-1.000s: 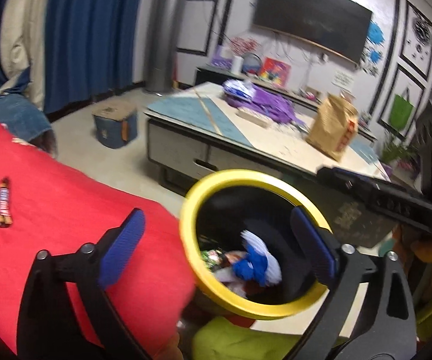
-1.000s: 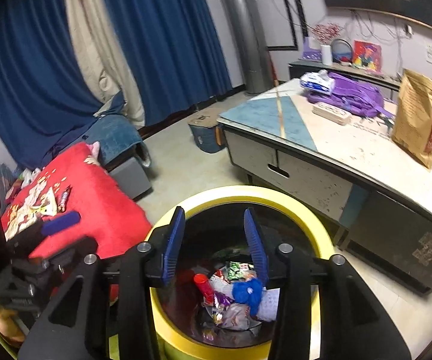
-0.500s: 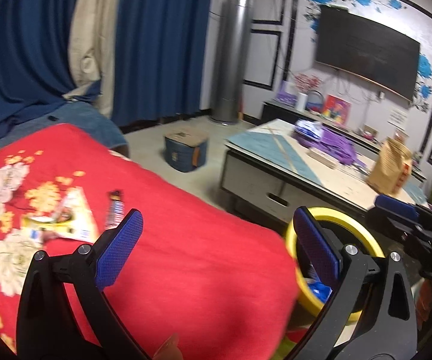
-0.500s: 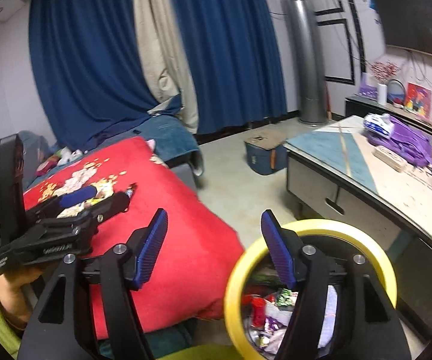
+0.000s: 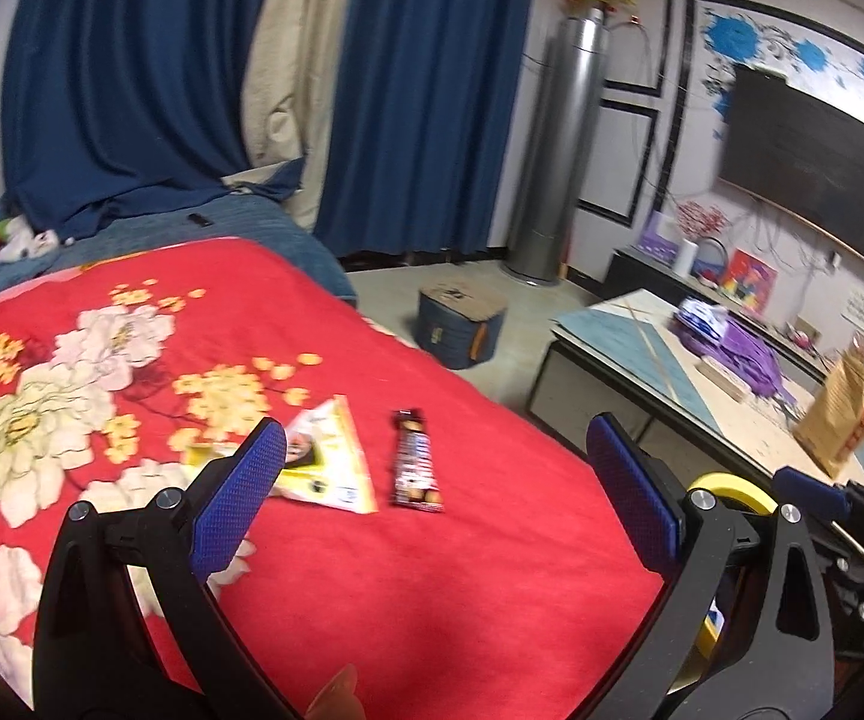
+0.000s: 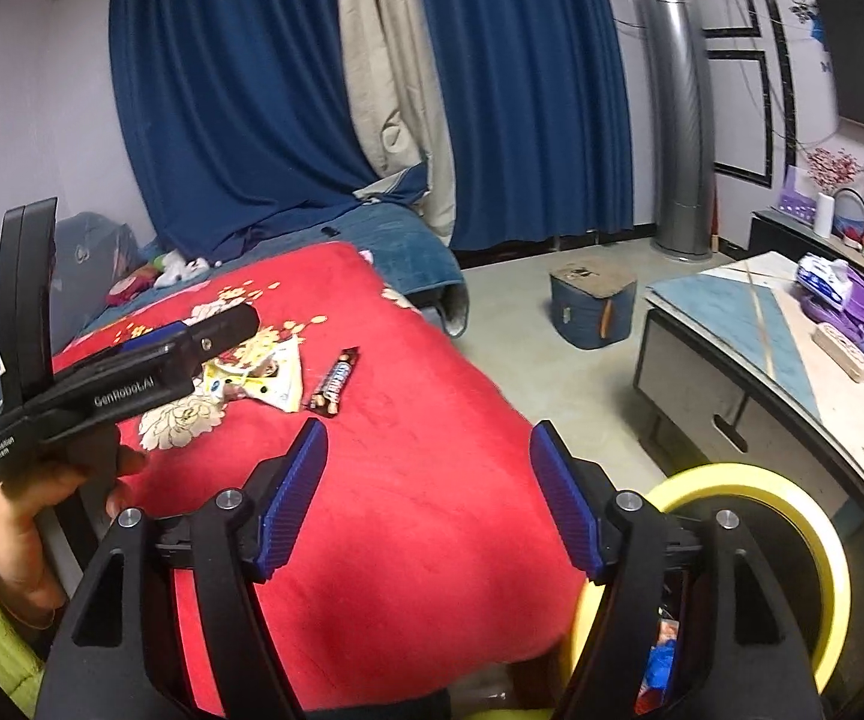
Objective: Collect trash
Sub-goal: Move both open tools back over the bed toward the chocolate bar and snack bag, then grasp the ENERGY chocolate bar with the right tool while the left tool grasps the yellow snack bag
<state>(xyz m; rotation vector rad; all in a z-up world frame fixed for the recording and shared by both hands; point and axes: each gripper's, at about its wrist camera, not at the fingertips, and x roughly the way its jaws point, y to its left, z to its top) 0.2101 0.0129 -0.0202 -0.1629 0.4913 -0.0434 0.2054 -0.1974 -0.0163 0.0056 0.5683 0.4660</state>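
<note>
A dark candy bar wrapper point(image 5: 414, 462) and a yellow-white snack packet point(image 5: 327, 462) lie on the red flowered blanket point(image 5: 432, 588). My left gripper point(image 5: 432, 498) is open and empty, just short of both. The wrapper point(image 6: 334, 382) and packet point(image 6: 270, 375) also show in the right wrist view. My right gripper point(image 6: 429, 501) is open and empty over the blanket's near edge. The yellow-rimmed trash bin point(image 6: 792, 546) holding wrappers stands at the right, its rim also in the left view point(image 5: 732, 489). The left gripper point(image 6: 150, 360) is beside the packet.
A low coffee table point(image 6: 780, 372) with purple fabric, a white strip and a brown paper bag point(image 5: 840, 414) stands right. A blue box point(image 6: 591, 303) sits on the floor. Blue curtains and a steel column stand behind. A blue sofa lies behind the blanket.
Both grippers swung left, away from the bin and toward the red blanket. The right gripper's jaws opened wider. The candy wrapper and packet came into the left gripper's central view.
</note>
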